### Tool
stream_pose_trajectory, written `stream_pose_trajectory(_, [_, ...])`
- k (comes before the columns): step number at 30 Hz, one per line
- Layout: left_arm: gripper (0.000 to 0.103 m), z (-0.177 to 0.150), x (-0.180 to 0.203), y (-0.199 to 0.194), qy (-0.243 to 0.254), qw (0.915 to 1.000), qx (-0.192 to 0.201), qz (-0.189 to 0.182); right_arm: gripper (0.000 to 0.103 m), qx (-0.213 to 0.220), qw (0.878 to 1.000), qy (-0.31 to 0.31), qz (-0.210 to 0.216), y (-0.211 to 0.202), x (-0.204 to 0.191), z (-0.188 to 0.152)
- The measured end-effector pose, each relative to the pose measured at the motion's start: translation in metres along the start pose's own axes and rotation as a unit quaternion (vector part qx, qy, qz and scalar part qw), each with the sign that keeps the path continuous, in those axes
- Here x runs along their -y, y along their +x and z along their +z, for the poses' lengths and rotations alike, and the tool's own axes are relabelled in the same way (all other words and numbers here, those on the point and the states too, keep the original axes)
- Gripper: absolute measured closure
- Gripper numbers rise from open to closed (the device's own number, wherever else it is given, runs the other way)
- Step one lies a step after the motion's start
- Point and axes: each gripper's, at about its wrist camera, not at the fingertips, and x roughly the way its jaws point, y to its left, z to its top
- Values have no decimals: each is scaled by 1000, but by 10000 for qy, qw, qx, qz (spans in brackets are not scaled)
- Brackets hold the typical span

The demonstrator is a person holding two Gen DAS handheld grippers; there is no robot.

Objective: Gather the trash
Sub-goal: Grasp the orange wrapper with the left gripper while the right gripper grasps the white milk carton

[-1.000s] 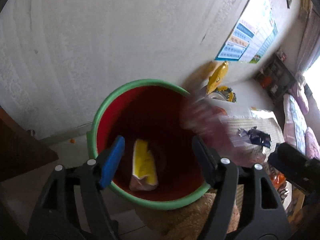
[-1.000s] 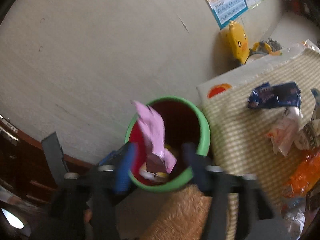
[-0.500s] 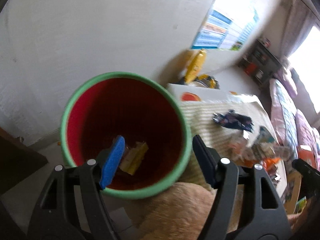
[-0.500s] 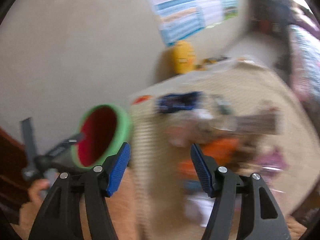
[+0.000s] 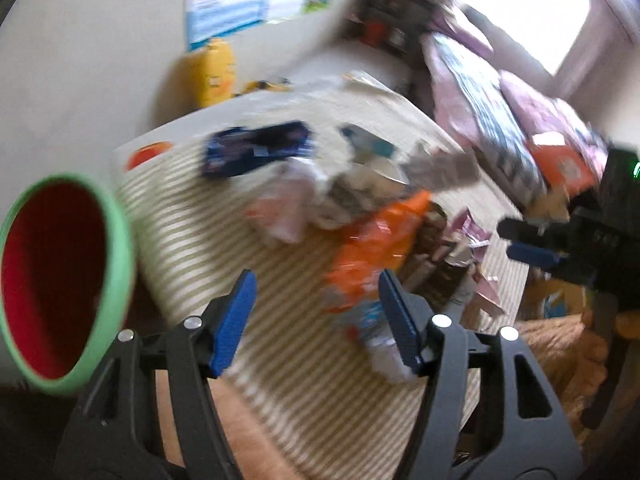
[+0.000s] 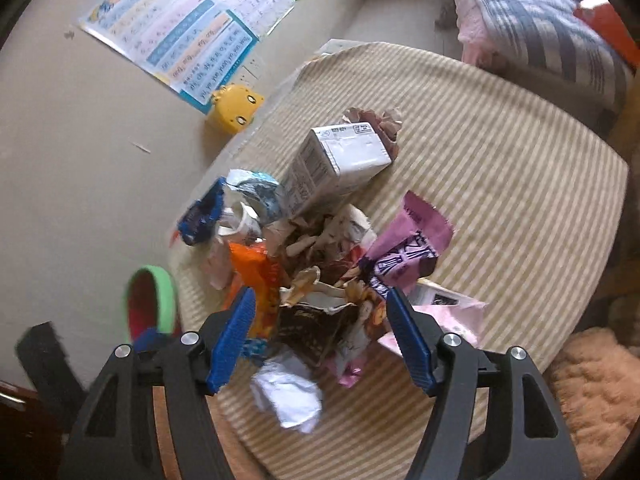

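A pile of trash lies on a striped table [image 6: 520, 184]: a white carton [image 6: 336, 164], an orange wrapper [image 6: 256, 272], a purple wrapper [image 6: 404, 248], a brown torn packet [image 6: 320, 328], a white crumpled paper [image 6: 288, 400] and a blue wrapper [image 5: 256, 152]. A green-rimmed red bin [image 5: 60, 280] stands at the table's left edge; it also shows in the right wrist view [image 6: 152, 300]. My right gripper [image 6: 320, 332] is open and empty above the brown packet. My left gripper [image 5: 316, 312] is open and empty beside the orange wrapper [image 5: 372, 248].
A yellow toy [image 6: 234, 108] and wall posters [image 6: 192, 40] are behind the table. A bed with striped bedding [image 6: 560, 20] is at the far right. A tan fuzzy cushion [image 6: 592, 384] sits by the table's near right edge.
The pink wrapper left my right gripper into the bin. Both grippers swung right, from over the bin to over the trash pile on the table.
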Motion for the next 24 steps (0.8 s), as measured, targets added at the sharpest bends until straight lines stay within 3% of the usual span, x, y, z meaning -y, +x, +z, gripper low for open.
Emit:
stream_pose_trajectory(3, [47, 8, 14, 29, 93, 9993, -338, -134, 37, 76, 9999, -11, 101, -10, -3, 1])
stream_pose_trajectory(7, [51, 9, 28, 65, 334, 9967, -716, 183, 37, 158, 9997, 20, 188, -18, -4, 3])
stream_pose_trajectory(10, [59, 8, 28, 72, 242, 9965, -792, 129, 37, 171, 9994, 96, 275, -20, -2, 3])
stream_pose_trajectory(15, [67, 8, 16, 56, -29, 9978, -668, -44, 36, 338, 9991, 72, 260, -22, -1, 6])
stream_pose_trajectory(20, [67, 0, 2, 32, -388, 9977, -512, -199, 32, 848, 9962, 208, -35, -24, 11, 28])
stream_pose_trajectory(24, [67, -15, -9, 20, -631, 9962, -538, -255, 32, 788, 9957, 465, 115, 1, 28, 48])
